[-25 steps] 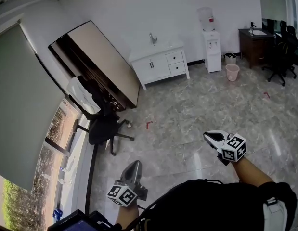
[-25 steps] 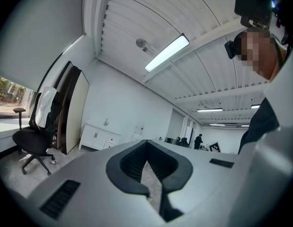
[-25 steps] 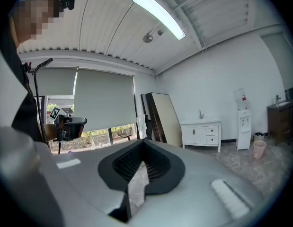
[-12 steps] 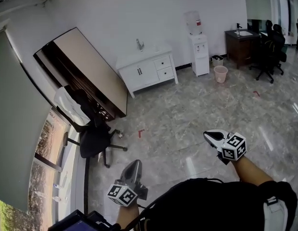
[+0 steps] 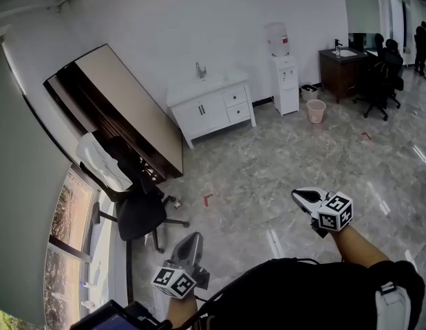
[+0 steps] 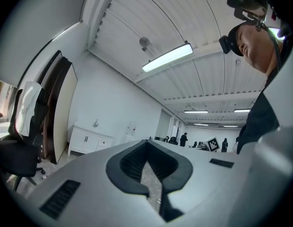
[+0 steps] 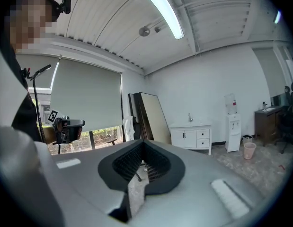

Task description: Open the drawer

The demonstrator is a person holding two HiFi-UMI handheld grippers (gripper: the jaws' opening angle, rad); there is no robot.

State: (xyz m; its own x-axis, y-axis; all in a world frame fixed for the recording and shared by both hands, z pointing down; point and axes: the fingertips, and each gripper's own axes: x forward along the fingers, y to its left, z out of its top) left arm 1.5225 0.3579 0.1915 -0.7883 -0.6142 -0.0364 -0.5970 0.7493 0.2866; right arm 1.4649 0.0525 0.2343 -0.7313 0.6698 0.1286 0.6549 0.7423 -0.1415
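— Two drawers sit stacked in the right half of the white cabinet against the far wall, both shut and well apart from me. Which step are we on?
— Approach, I'd judge. My left gripper and right gripper are both pinched closed on nothing, pointing out over the floor.
— Next?
— I need to close the gap, spread one pair of jaws and line up on a drawer's small knob.
— Any change from a second ago?
— The cabinet has slid left in the head view and the office chair sits lower. The grippers are where they were.
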